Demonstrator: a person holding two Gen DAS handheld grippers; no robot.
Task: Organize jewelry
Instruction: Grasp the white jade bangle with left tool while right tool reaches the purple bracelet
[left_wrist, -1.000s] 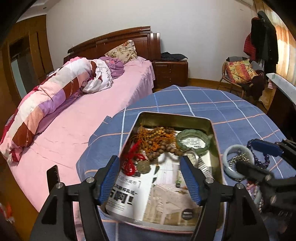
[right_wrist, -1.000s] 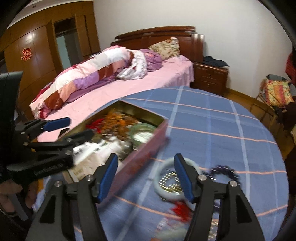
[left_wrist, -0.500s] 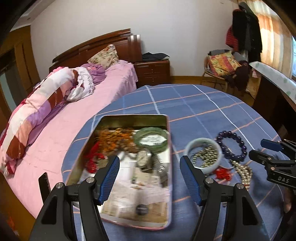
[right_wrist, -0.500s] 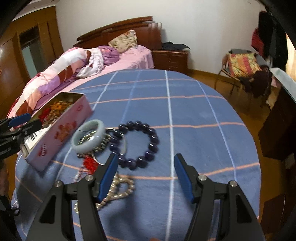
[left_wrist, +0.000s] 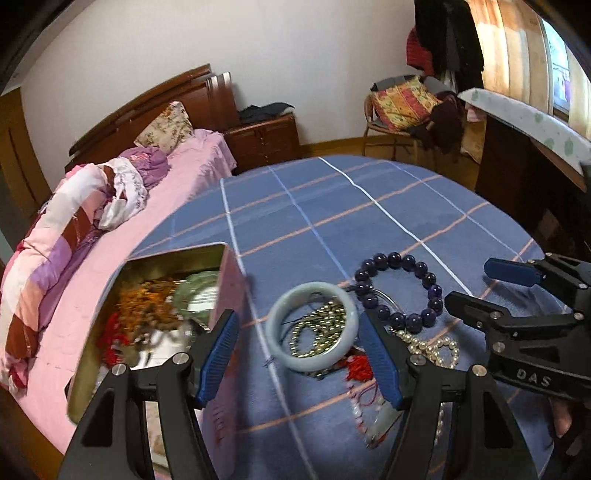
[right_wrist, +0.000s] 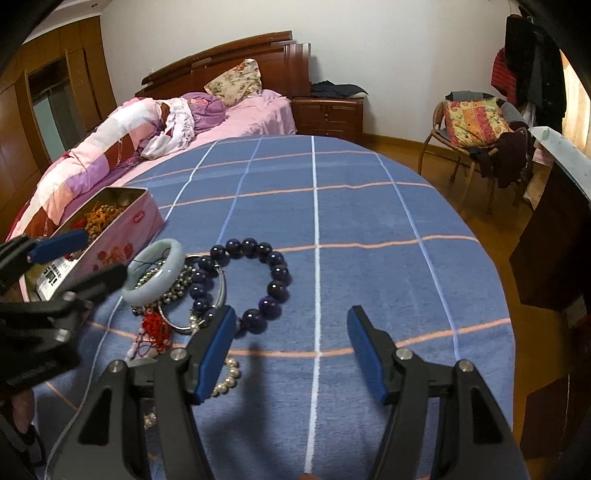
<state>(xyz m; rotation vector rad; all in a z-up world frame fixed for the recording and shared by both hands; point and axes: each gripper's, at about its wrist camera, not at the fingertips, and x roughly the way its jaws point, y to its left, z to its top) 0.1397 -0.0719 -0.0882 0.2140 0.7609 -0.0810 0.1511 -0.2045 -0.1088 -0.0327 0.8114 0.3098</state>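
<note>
An open pink tin box (left_wrist: 225, 295) (right_wrist: 122, 236) holding beads and a green bangle sits at the table's left edge. Beside it lies a jewelry pile: a pale jade bangle (left_wrist: 275, 325) (right_wrist: 173, 254), a dark purple bead bracelet (left_wrist: 424, 273) (right_wrist: 273, 284), pearl strands (left_wrist: 432, 347) (right_wrist: 227, 376), a gold bead chain (left_wrist: 317, 328) and a red tassel (right_wrist: 155, 328). My left gripper (left_wrist: 301, 350) is open and empty, its jaws on either side of the jade bangle from above. My right gripper (right_wrist: 291, 347) is open and empty, just right of the purple bracelet.
The round table has a blue checked cloth (right_wrist: 332, 206). A pink bed (right_wrist: 255, 114) lies beyond at left, a wooden nightstand (right_wrist: 328, 114) behind, a chair with clothes (right_wrist: 476, 125) at right and a dark cabinet (right_wrist: 546, 229) close to the table's right side.
My left gripper has swung right from over the tin box to over the jade bangle. My right gripper has moved right, off the box side, to beside the purple bracelet.
</note>
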